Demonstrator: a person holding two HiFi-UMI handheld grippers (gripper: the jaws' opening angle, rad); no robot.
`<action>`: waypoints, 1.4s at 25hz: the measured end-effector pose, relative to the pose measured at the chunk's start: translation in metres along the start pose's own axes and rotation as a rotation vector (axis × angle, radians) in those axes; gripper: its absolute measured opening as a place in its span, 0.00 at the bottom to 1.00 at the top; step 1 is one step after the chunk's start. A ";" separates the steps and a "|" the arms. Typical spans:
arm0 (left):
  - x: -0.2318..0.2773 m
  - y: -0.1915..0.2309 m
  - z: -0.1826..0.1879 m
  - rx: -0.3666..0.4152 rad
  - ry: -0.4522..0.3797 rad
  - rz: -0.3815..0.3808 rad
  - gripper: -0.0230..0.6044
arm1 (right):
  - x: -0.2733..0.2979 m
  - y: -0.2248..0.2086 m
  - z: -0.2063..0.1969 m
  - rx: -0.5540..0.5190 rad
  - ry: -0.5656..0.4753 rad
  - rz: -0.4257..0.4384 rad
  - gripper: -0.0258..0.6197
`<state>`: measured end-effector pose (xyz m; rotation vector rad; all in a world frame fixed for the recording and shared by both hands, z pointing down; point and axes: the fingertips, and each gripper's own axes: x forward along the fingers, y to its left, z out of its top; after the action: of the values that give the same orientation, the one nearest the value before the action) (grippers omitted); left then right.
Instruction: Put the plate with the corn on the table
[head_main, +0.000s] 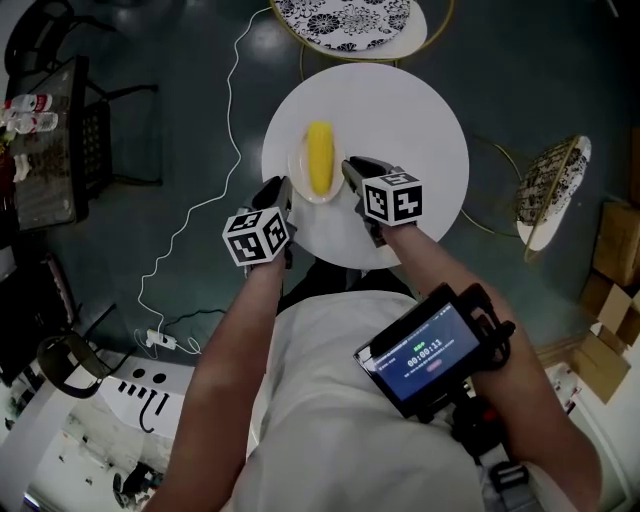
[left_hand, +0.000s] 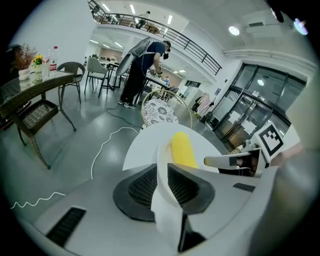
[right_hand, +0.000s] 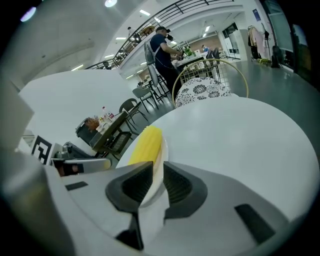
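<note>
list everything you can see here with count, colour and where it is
plate: 1, white, over the round table, gripped at both edges
corn cob: 1, yellow, lying on the plate
round table: 1, white, straight ahead
patterned chairs: 2, black-and-white seats, gold frames, beyond and right of the table
cable: 1, white, snaking over the floor at left
side table: 1, dark, far left, bottles on it
cardboard boxes: several, brown, right edge
background person: 1, dark top, standing at a far table
screen device: 1, black, by the person's right arm
left gripper: 1, grey, black pads, shut on the plate's left edge
right gripper: 1, grey, black pads, shut on its right edge
</note>
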<state>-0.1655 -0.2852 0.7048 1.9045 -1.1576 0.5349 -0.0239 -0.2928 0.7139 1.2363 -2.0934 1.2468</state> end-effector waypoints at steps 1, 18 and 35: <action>-0.003 -0.002 -0.003 0.000 -0.001 0.002 0.15 | -0.003 0.000 -0.002 0.002 0.000 -0.001 0.15; -0.080 -0.061 -0.071 0.047 -0.067 0.011 0.05 | -0.099 0.008 -0.053 -0.035 -0.087 0.066 0.05; -0.176 -0.141 -0.120 0.088 -0.177 -0.050 0.05 | -0.207 0.059 -0.099 -0.124 -0.160 0.170 0.05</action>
<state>-0.1218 -0.0612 0.5895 2.0849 -1.2121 0.4021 0.0258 -0.0963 0.5910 1.1575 -2.3953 1.0993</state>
